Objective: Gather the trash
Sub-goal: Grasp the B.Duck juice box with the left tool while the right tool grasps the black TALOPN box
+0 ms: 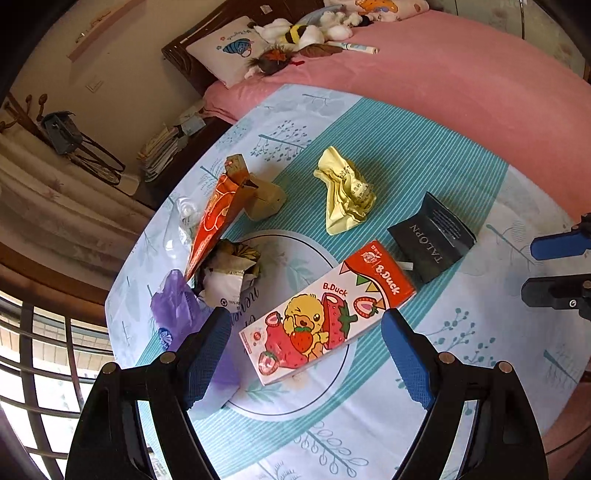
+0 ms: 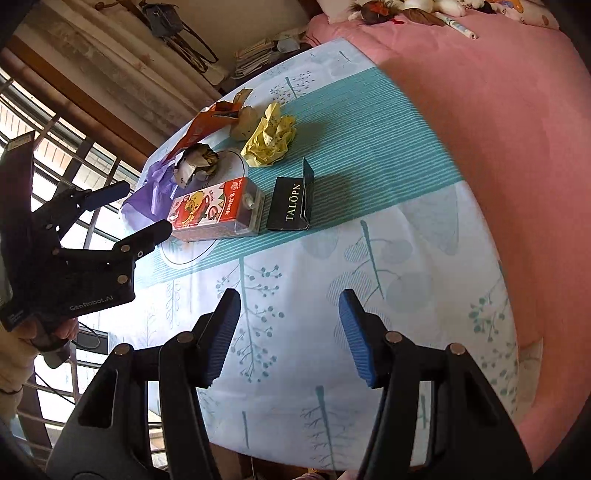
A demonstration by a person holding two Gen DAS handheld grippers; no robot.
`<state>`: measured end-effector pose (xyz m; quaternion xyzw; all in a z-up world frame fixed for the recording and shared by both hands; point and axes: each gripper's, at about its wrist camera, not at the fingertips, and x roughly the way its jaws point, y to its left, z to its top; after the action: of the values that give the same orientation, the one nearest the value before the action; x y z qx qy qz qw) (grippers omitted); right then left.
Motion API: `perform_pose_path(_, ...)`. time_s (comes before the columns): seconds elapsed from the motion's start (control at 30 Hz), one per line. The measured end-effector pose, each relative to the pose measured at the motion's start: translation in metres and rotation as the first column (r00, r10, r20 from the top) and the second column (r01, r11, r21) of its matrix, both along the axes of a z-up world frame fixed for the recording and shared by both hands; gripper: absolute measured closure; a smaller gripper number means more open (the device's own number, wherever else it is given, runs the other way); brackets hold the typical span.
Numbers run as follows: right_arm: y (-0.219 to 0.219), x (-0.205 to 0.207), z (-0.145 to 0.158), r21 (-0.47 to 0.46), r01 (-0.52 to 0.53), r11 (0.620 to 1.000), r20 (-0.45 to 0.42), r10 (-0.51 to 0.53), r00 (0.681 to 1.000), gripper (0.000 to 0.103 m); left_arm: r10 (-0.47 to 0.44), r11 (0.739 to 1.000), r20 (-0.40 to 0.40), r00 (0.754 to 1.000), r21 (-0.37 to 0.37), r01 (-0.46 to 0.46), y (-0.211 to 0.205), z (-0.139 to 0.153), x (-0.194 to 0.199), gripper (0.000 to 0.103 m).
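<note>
While both grippers hung over the patterned cloth (image 2: 332, 258) spread on the pink bed (image 1: 461, 92), neither one had anything in its grasp. The left gripper (image 1: 306, 332) had its jaws spread wide, and the B.Duck carton (image 1: 328, 314) lay flat on the cloth between and just beyond its blue pads, untouched by either pad as far as the left wrist view showed. The right gripper (image 2: 290, 317) stood with its jaws partly apart over a bare stretch of cloth near the cloth's near edge, nothing between them, well short of the litter. Seen from the right wrist, the left gripper (image 2: 142, 210) reached in from the cloth's window-side edge, held by a hand (image 2: 55, 332), its fingertips just beside the carton's near end. Just beside the carton, toward the middle of the cloth, stood a black TALOPN box (image 1: 432, 240), its flap raised. On the carton's other side, toward the window-side edge, a purple plastic bag (image 1: 177, 310) lay crumpled, with a crushed white-and-brown paper wad (image 1: 229, 273) touching it. Farther on, a long orange wrapper (image 1: 214, 218) leaned over that wad, and a tan carton piece (image 1: 266, 199) sat beside the wrapper's far end. A crumpled yellow wrapper (image 1: 343, 192) rested on the teal stripe near the cloth's centre, apart from the rest. A clear plastic scrap (image 1: 181, 221) lay close to the window-side edge. Beyond the cloth's far edge, plush toys (image 1: 303, 33) and a white pillow (image 1: 225, 48) sat at the head of the bed.
</note>
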<state>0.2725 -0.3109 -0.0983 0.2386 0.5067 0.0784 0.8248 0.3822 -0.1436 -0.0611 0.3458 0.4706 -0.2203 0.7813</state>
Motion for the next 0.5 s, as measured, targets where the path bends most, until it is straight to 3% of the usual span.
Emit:
perform_pose_path(0.13,-0.012,0.038,-0.018,0.03,-0.054,0.998,-0.017,0.055,0.998,0.051,-0.033,0.999,-0.069,0.997,0.037,0.036,-0.01,-0.025,0.02,0.017)
perform_pose_path(0.27,-0.018,0.064,-0.031,0.06,-0.101,0.993,-0.032,0.103,0.994,0.051,-0.027,1.0,-0.109,0.994,-0.006,0.026,-0.015,-0.028,0.039,0.017)
perform_pose_path(0.4,-0.017,0.082,-0.041,0.076,-0.135,0.988,-0.047,0.138,0.989,0.051,0.022,0.998,-0.206,0.978,-0.051,-0.033,-0.013,-0.029,0.058,0.018)
perform_pose_path(0.5,-0.018,0.092,-0.044,0.088,-0.154,0.984,-0.051,0.159,0.986,0.052,0.002,0.998,-0.238,0.971,-0.059,-0.017,-0.011,-0.027,0.062,0.018)
